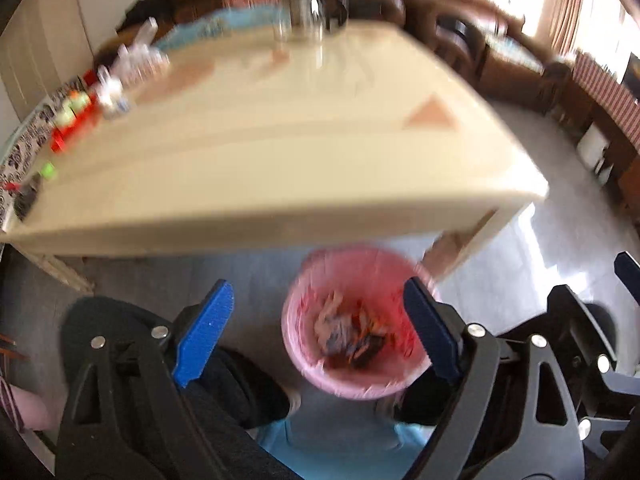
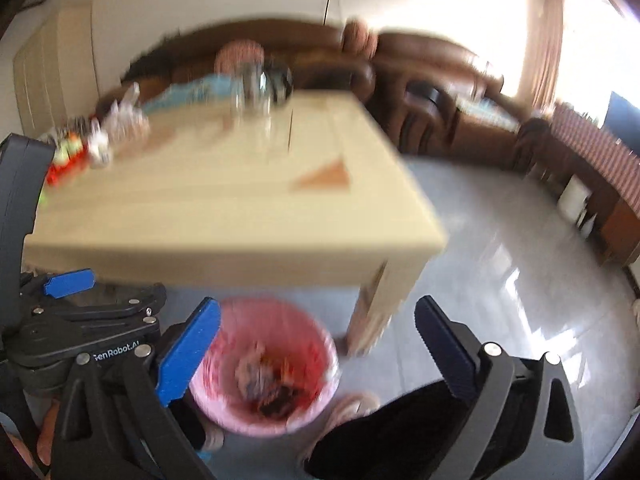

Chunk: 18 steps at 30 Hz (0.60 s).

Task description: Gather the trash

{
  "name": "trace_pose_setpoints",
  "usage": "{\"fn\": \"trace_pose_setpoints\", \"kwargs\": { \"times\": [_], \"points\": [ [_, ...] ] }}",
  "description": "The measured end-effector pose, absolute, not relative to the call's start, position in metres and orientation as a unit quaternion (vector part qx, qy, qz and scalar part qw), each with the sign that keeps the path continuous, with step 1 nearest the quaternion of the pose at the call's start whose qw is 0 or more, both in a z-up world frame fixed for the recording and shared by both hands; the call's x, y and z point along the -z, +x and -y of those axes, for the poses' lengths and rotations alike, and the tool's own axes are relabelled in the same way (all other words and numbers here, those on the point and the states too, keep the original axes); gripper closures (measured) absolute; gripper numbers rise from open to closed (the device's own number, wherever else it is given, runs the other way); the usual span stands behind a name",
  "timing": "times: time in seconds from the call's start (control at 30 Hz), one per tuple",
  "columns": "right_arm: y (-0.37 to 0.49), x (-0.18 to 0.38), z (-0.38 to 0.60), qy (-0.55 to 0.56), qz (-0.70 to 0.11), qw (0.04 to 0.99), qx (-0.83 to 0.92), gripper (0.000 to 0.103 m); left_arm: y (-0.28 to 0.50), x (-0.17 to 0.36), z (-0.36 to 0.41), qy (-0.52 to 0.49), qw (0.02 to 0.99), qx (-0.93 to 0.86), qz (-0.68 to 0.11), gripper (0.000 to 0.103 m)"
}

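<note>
A pink bin [image 1: 298, 332] with a pink liner stands on the floor in front of the table. It holds crumpled wrappers and paper trash [image 1: 352, 334]. My left gripper [image 1: 318, 300] is open and empty, held above the bin. In the right wrist view the bin [image 2: 224, 400] and its trash [image 2: 272, 380] sit below my right gripper [image 2: 316, 328], which is open and empty. The left gripper [image 2: 68, 282] also shows at the left of that view. Both views are blurred by motion.
A cream table [image 1: 280, 160] fills the middle. Along its left side stand a red holder with green items [image 1: 74, 120] and clear bottles [image 1: 136, 64]; a glass jar [image 1: 304, 12] stands at the far edge. The person's dark-clad legs [image 1: 224, 380] flank the bin. Brown sofas [image 2: 420, 76] stand behind.
</note>
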State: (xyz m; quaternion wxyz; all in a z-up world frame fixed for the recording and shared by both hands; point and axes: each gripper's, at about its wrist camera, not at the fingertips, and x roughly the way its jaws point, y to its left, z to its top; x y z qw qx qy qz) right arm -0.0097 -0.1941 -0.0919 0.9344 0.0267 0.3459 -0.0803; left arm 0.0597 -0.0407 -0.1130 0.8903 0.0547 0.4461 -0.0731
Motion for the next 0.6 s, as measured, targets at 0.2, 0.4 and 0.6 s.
{"fn": "trace_pose_setpoints", "kwargs": {
  "times": [0.2,0.4,0.6],
  "points": [
    [-0.045,0.018,0.187,0.002,-0.248,0.964,0.101,0.007,0.028,0.039,0.033,0.035,0.930,0.063,-0.361,0.012],
    [-0.074,-0.020,0.183,0.012,-0.206,0.973,0.100,0.007,-0.002,0.001,0.027,0.020,0.950,0.042,-0.309,0.006],
    [-0.102,-0.038,0.182,0.016,-0.182,0.977,0.108,0.007,-0.021,-0.021,0.024,0.026,0.958,0.034,-0.283,0.006]
  ]
}}
